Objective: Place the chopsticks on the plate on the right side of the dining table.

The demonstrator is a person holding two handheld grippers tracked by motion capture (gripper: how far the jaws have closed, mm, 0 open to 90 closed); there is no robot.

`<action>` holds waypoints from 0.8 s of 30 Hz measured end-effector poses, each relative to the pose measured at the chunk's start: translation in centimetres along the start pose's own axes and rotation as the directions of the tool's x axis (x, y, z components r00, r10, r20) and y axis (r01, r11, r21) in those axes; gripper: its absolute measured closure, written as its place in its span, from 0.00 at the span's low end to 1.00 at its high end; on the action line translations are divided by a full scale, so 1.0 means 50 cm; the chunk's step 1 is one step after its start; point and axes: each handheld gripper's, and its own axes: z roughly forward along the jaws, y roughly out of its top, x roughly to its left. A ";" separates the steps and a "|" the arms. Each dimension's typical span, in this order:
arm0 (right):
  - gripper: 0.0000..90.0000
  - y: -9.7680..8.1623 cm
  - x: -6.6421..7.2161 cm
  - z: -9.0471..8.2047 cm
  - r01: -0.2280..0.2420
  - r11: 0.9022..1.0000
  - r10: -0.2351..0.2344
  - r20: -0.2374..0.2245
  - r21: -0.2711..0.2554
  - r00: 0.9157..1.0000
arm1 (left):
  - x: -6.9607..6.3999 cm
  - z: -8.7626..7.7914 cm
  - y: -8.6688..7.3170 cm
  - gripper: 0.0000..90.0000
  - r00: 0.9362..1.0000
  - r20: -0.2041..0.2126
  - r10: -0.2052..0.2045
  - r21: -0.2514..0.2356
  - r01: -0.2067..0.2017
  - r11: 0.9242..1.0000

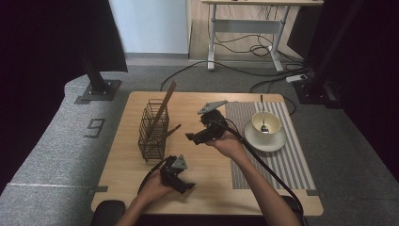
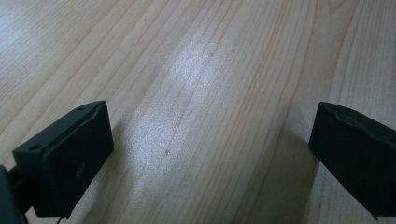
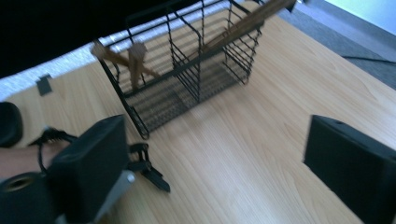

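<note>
Pale wooden table (image 1: pixel 211 179): both grippers, left gripper (image 1: pixel 187 186) and right gripper (image 1: pixel 190 137), hovering spread and empty; wooden utensils (image 3: pixel 247 21) leaning, dropped into black wire caddy (image 3: pixel 187 88).

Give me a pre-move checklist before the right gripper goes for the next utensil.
1. Right gripper empty, jaws apart: ok.
2. Left gripper empty, jaws apart over the table: ok.
3. Wire basket upright: ok.
4. Wooden utensils inside the basket, leaning on its rim: ok.
5. Spoon standing in the cup on the saucer: ok.
6. Cable clear of the cup: cannot tell.
</note>
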 end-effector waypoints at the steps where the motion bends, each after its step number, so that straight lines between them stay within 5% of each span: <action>1: 0.11 0.003 0.000 0.001 -0.005 1.000 0.005 -0.007 -0.004 1.000 | 0.000 0.000 0.000 0.00 1.000 0.001 0.000 0.001 0.000 1.000; 19: 0.40 0.045 0.019 0.025 0.023 0.998 -0.026 -0.056 -0.051 0.998 | -0.001 0.000 0.000 0.00 1.000 0.001 -0.003 -0.002 0.003 1.000; 24: 0.55 0.049 0.024 0.044 0.017 0.999 -0.021 -0.098 -0.045 0.995 | -0.001 0.000 0.000 0.00 1.000 0.000 -0.003 -0.002 0.003 1.000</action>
